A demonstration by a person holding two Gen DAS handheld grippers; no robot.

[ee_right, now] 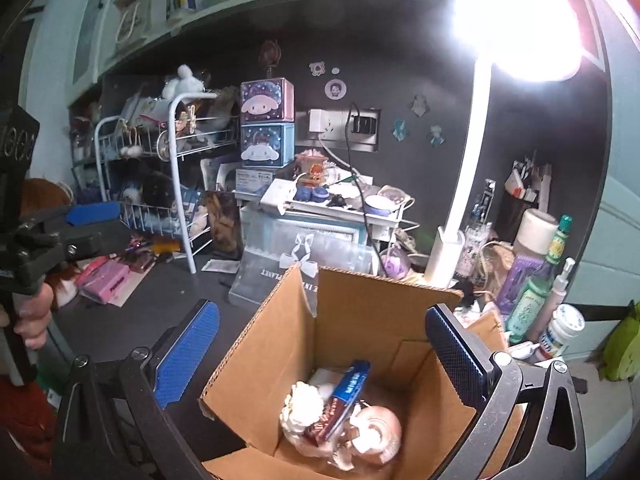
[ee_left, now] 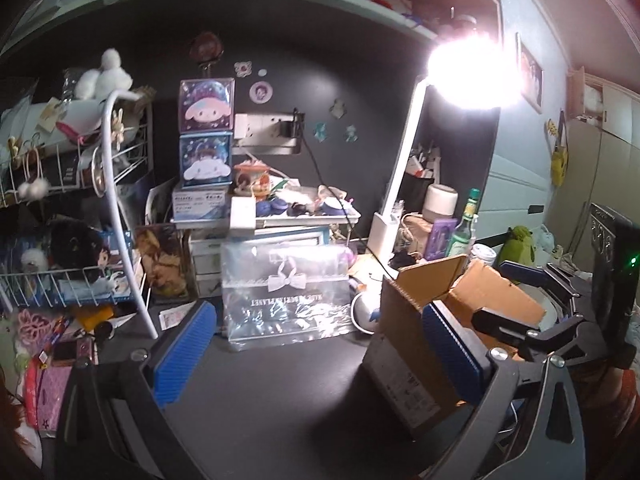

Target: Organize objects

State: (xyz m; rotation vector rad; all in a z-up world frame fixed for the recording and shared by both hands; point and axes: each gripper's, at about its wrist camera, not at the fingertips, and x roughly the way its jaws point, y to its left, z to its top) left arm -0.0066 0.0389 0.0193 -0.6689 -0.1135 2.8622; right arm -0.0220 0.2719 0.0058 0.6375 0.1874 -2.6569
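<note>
An open cardboard box (ee_right: pixel 360 312) stands on the dark desk; it also shows at the right of the left wrist view (ee_left: pixel 416 304). Inside lie a pinkish plush (ee_right: pixel 376 432), a cream frilly item (ee_right: pixel 304 404) and a small blue-and-red packet (ee_right: pixel 344 396). My right gripper (ee_right: pixel 320 354) is open and empty, hovering over the box. My left gripper (ee_left: pixel 316 352) is open and empty above the bare desk, left of the box. The left gripper shows at the left of the right wrist view (ee_right: pixel 92 216), the right gripper at the right of the left wrist view (ee_left: pixel 520 272).
A clear bow-printed bag (ee_left: pixel 288 288) leans behind the desk space. A white wire rack (ee_left: pixel 80 200) with plush toys stands left. A lit white lamp (ee_left: pixel 400 184), bottles (ee_right: pixel 536 292) and a drawer unit (ee_right: pixel 316 232) crowd the back. Pink items (ee_right: pixel 104 280) lie left.
</note>
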